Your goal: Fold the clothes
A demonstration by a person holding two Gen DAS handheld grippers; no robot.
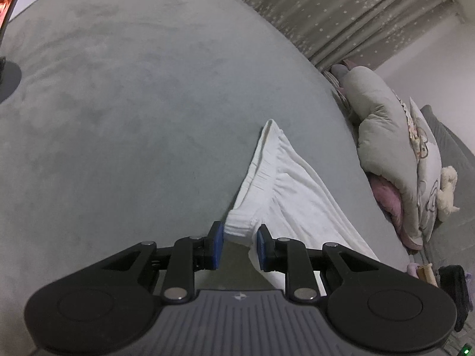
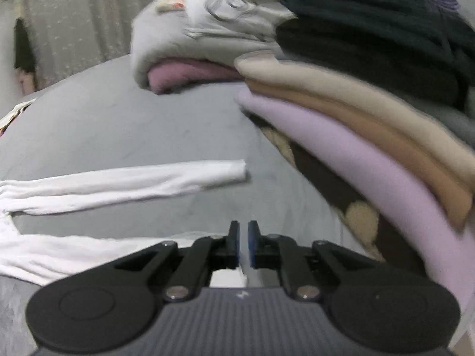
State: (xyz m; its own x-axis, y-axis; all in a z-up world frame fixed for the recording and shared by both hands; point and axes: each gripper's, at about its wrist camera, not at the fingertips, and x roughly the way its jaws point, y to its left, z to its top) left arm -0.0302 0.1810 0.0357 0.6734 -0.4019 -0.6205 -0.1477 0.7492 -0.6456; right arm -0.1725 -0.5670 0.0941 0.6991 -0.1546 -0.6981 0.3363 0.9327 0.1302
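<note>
Jaws of the left gripper (image 1: 237,238) pinch the ribbed waistband corner of the white pants (image 1: 285,195), whose waistband runs away along the gray bed (image 1: 133,103) while the cloth trails off to the right. On the right gripper (image 2: 243,243) the jaws stand a narrow slit apart with nothing gripped; white cloth lies beneath them. Both pant legs lie stretched across the bed in the right wrist view, the far one ending in a cuff. Right of them rises a stack of folded clothes (image 2: 371,124), lilac, tan, beige and black. Beyond it sits a gray quilt (image 2: 178,44) over pink fabric, before star-dotted curtains (image 1: 341,14). No writing is legible.
</note>
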